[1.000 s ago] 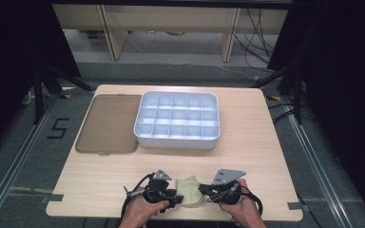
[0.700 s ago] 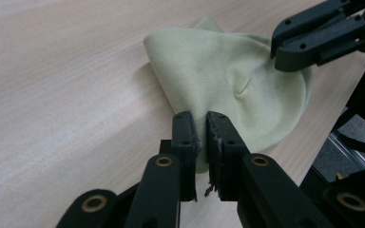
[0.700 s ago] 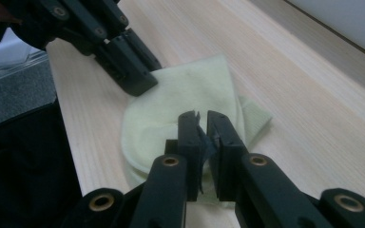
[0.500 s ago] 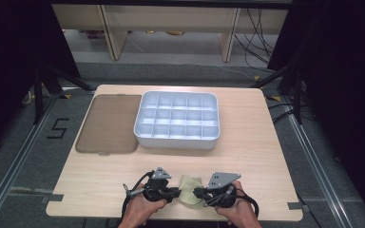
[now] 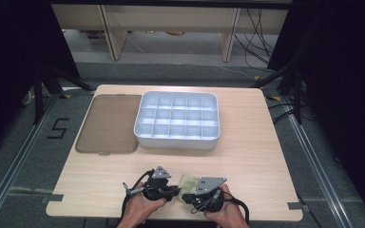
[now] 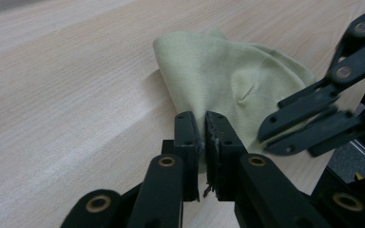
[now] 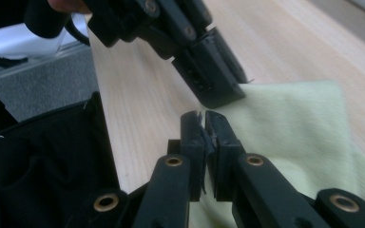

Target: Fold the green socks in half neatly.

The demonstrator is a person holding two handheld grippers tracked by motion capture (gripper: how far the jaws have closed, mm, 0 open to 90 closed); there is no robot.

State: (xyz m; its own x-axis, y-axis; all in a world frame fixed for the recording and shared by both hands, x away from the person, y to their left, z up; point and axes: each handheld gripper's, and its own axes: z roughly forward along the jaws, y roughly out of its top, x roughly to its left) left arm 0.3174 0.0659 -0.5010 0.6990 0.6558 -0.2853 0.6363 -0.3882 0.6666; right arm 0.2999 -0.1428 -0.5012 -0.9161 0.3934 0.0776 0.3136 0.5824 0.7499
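A pale wood-grain tabletop (image 5: 247, 156) carries three things; a white tray of small compartments (image 5: 177, 119) sits toward its far middle, and a flat brown lid (image 5: 108, 123) lies just beside the tray's left side. A pale yellow-green cloth (image 5: 188, 180) lies crumpled near the near edge, well apart from both.

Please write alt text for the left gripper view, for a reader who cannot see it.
The left claw, jaws shut, pinches the edge of a pale yellow-green cloth lying on a light wooden table. The right claw reaches in from the right, over the cloth.
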